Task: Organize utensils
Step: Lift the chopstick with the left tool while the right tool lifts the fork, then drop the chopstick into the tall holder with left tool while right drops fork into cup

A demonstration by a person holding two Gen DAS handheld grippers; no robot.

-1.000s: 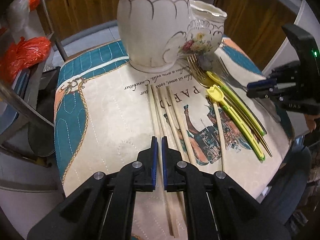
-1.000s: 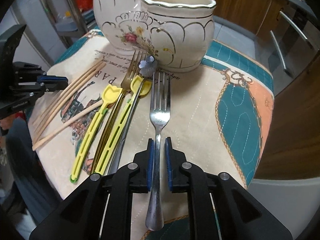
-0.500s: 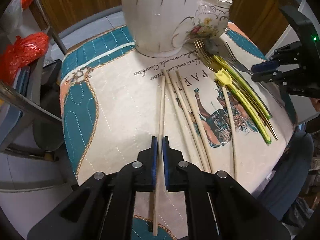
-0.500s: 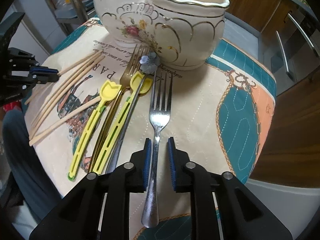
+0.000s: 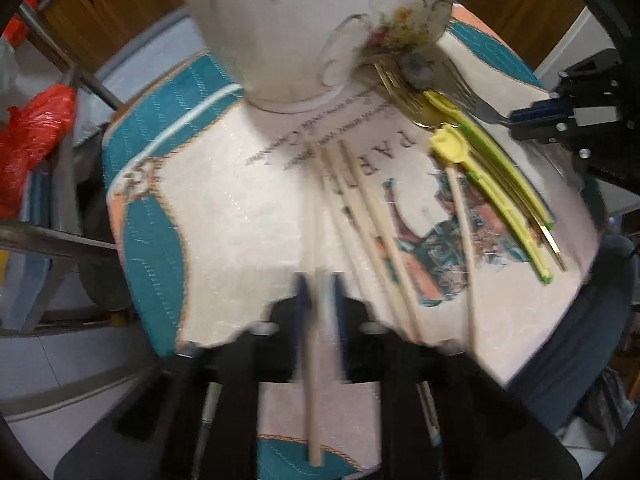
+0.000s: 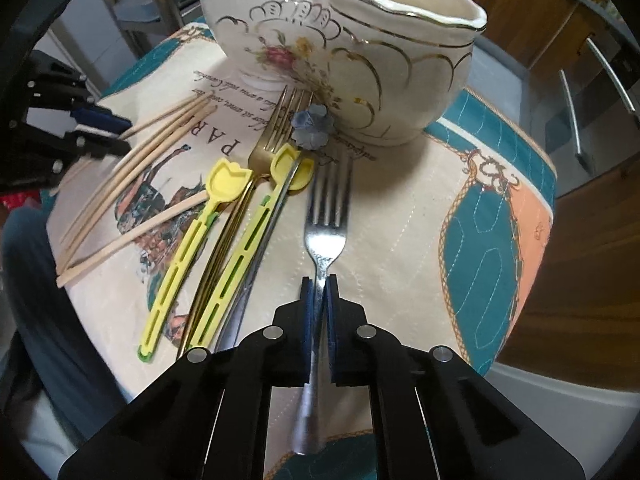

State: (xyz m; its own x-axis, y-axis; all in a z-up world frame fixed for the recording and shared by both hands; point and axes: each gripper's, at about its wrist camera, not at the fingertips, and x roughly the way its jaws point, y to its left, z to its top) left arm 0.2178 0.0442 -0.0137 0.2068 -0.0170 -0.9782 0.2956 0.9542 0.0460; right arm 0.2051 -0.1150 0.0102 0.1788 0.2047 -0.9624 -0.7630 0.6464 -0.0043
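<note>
quilted cloth (image 6: 400, 208) with teal and peach panels and a printed picture covers the round table. two cream ceramic jars with gold trim stand at its far side, touching or nearly touching: the wide-mouthed jar (image 6: 404, 76) nearer the right wrist camera, the taller jar (image 5: 272, 28) close in the left wrist view. on the cloth in front of the jars lie the loose utensils: a bunch of wooden chopsticks (image 6: 132, 176) fanned at the left of the right wrist view, then two yellow tulip-ended plastic pieces (image 6: 192, 240) with a gold fork (image 6: 272, 136) and a thin dark-handled utensil between and beside them, its blue flower end (image 6: 310, 124) against the wide jar's base. left gripper (image 5: 320, 292), motion-blurred, is closed on a single chopstick (image 5: 314, 380) that runs between its pads and sticks out toward the camera, set apart from the bunch. right gripper (image 6: 319, 292) is clamped on the neck of the silver fork (image 6: 326, 216), tines pointing toward the wide jar, handle passing back under the fingers; whether the fork rests on the cloth or is just lifted cannot be told. red plastic bag (image 5: 32, 136) sits off the table at left.
</note>
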